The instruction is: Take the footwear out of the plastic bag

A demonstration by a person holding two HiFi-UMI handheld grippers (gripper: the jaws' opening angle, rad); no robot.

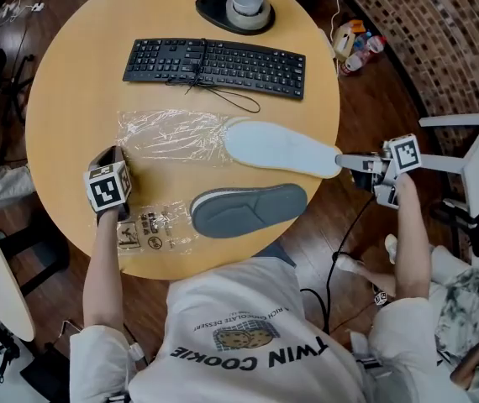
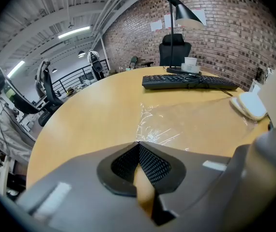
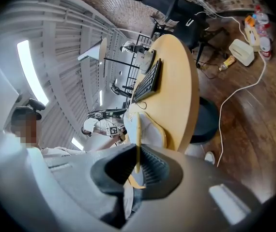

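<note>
**White footwear pinched at the tabletop's right rim, bag held at the left**

The right hand-held gripper has its jaws closed almost fully on the thin end of the white footwear; in the right gripper view that edge shows as a narrow pale strip clamped between the ribbed pads, with the rest of the white footwear running away from the jaws over the tabletop. In the head view the gripped end sits right at the rim of the round tabletop, so this gripper hangs just off the edge; the other end of the footwear reaches leftward and meets the right edge of the clear plastic bag; whether that tip is inside the film or merely on it cannot be told.

The left hand-held gripper sits at the bag's opposite, left end; in its own view the jaws are pressed together at the tips exactly where the crinkled plastic bag begins, seemingly nipping the film's edge; the white footwear lies well away at the far right.

The grey footwear lies flat nearer the person, apart from both grippers, its left end beside a printed bag; a black keyboard lies beyond the clear bag.
</note>
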